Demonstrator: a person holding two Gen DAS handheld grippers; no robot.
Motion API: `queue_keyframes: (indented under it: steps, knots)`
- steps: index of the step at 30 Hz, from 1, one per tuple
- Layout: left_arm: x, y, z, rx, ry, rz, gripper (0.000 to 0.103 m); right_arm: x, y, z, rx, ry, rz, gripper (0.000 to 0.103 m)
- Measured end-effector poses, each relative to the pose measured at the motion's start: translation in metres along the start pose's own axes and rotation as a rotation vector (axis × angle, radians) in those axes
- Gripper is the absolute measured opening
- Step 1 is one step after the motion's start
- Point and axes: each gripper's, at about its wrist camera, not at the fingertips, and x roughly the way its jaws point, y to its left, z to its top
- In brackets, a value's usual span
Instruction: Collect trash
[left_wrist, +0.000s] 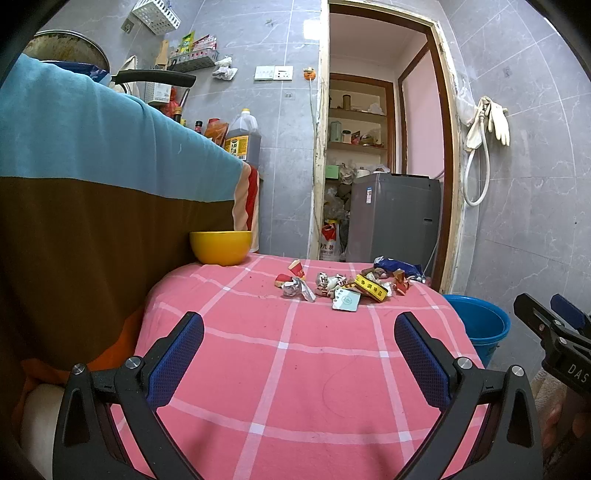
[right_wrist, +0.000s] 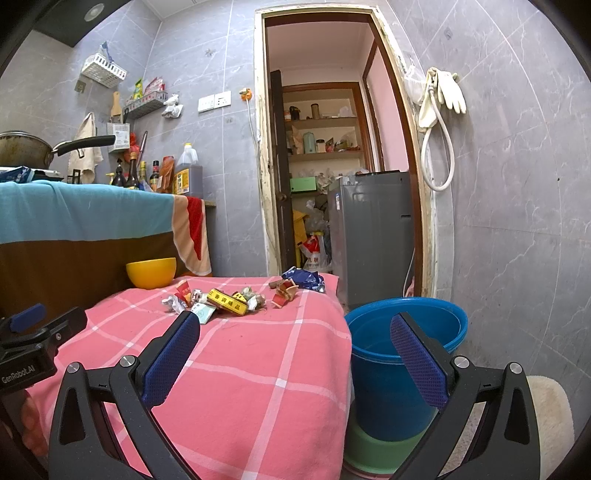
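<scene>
While both tools hang above the near end of the pink checked cloth (left_wrist: 295, 369), neither grips anything. Left gripper (left_wrist: 299, 354): jaws spread wide, blue pads (left_wrist: 177, 365) bare, only cloth between them. Right gripper (right_wrist: 295, 354): same wide spread, nothing held; its left finger is over the cloth's near right corner, its right finger over the blue bucket (right_wrist: 406, 332).

Trash pile (left_wrist: 343, 284) sits on the cloth at its far end, well apart from both grippers. It is a loose cluster: crumpled silvery wrappers, a yellow seasoning packet (right_wrist: 227, 301), a pale green-white card (left_wrist: 346, 301) at the near edge of the pile, small red-and-white scraps, and a blue foil bag (right_wrist: 304, 278) at the far right corner of the cloth.

Yellow bowl (left_wrist: 221, 247) stands on the cloth's far left corner, left of the pile and apart from it, against a counter draped in teal-and-brown fabric (left_wrist: 92, 147).

Bucket stands on the floor just beside the cloth's right edge, on a green base (right_wrist: 384, 446); its inside looks bare as far as is visible.

Beyond the cloth's far end is a doorway with a grey appliance (left_wrist: 395, 218) inside.
</scene>
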Motion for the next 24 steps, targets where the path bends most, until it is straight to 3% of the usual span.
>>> queue_keyframes:
  steps: [24]
  knots:
    - [0.0020,0.0026,-0.0007,-0.002,0.002,-0.003,0.101,0.0012,0.0003,-0.0008,0.003,0.004,0.000,0.103]
